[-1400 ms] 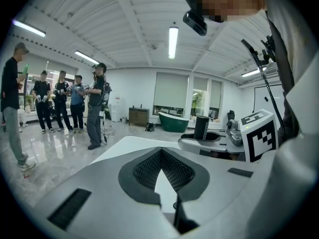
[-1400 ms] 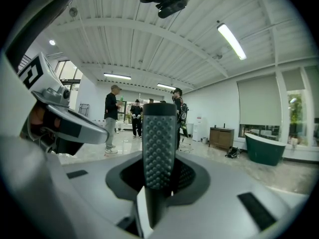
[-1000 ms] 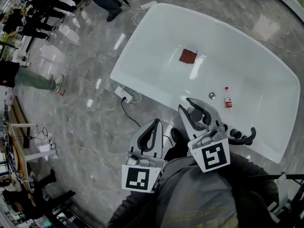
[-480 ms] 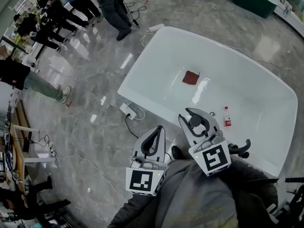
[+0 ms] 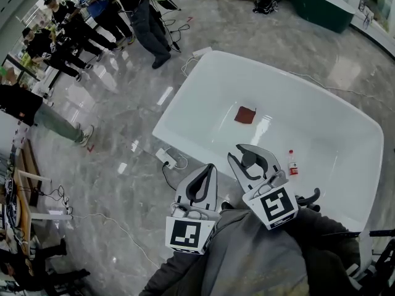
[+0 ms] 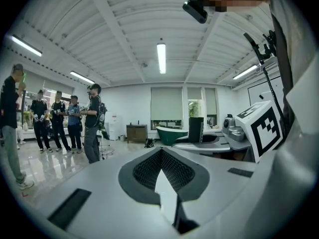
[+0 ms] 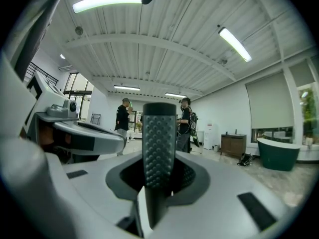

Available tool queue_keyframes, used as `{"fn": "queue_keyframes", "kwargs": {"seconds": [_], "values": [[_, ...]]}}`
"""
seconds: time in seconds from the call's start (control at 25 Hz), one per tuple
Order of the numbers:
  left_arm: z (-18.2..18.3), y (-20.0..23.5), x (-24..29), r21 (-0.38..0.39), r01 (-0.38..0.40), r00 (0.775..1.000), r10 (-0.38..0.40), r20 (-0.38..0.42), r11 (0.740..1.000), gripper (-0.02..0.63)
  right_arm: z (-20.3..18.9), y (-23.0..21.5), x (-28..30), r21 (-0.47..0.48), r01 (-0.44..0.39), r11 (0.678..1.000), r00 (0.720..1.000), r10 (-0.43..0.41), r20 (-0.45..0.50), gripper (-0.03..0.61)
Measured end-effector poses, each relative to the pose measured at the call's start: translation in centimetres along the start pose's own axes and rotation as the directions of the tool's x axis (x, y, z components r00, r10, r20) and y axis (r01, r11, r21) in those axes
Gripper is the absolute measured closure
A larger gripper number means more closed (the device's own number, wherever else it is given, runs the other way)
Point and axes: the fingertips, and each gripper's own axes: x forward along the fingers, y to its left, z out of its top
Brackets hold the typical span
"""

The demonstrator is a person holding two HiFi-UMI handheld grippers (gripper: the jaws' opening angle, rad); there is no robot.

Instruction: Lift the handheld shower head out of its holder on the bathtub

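- Left gripper (image 5: pixel 208 169), grey two-jaw tool with a black-and-white marker cube (image 5: pixel 187 234): jaws clenched tip to tip with nothing between them, as its own view (image 6: pixel 162 158) confirms. It is held over the floor just in front of the tub's near rim.
- Right gripper (image 5: pixel 249 153), same make, marker cube (image 5: pixel 276 207): jaws clamped on the shower head's handle.
- Handheld shower head, dark grey with a studded handle (image 7: pixel 159 143): the handle stands upright between the right gripper's ribbed pads. From above, its round head (image 5: pixel 250 159) shows inside the jaw loop, over the tub's near rim and apart from the black fixture.
- Black curved fixture (image 5: pixel 310 197): on the tub's near rim, right of the right gripper.
- White oval bathtub (image 5: pixel 188 97): free-standing on the floor.
- Red-brown square cloth (image 5: pixel 245 115): flat on the tub's bottom.
- Small clear bottle with red label (image 5: pixel 292 164): lying inside the tub, near the right gripper.
- White power strip with cable (image 5: pixel 166 159): on the floor beside the tub.
- Glossy grey marble floor (image 5: pixel 111 122).
- Dark green bathtub (image 5: pixel 321 5): well behind the white one.
- Group of standing people (image 5: pixel 80 23): far left of the room.
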Motion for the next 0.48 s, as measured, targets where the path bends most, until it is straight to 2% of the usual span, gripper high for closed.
{"fn": "queue_keyframes", "kwargs": {"seconds": [0.32, 0.48], "values": [[0.9, -0.8, 0.0, 0.011, -0.013, 1.0, 0.013, 0.001, 1.0, 0.612, 0.2, -0.3, -0.6, -0.009, -0.02, 1.0, 1.0, 0.02, -0.006, 0.48], [1.1, -1.9, -0.1, 0.011, 0.01, 1.0, -0.01, 0.012, 1.0, 0.612, 0.7, -0.1, -1.3, -0.011, -0.029, 1.0, 1.0, 0.029, 0.004, 0.48]]}}
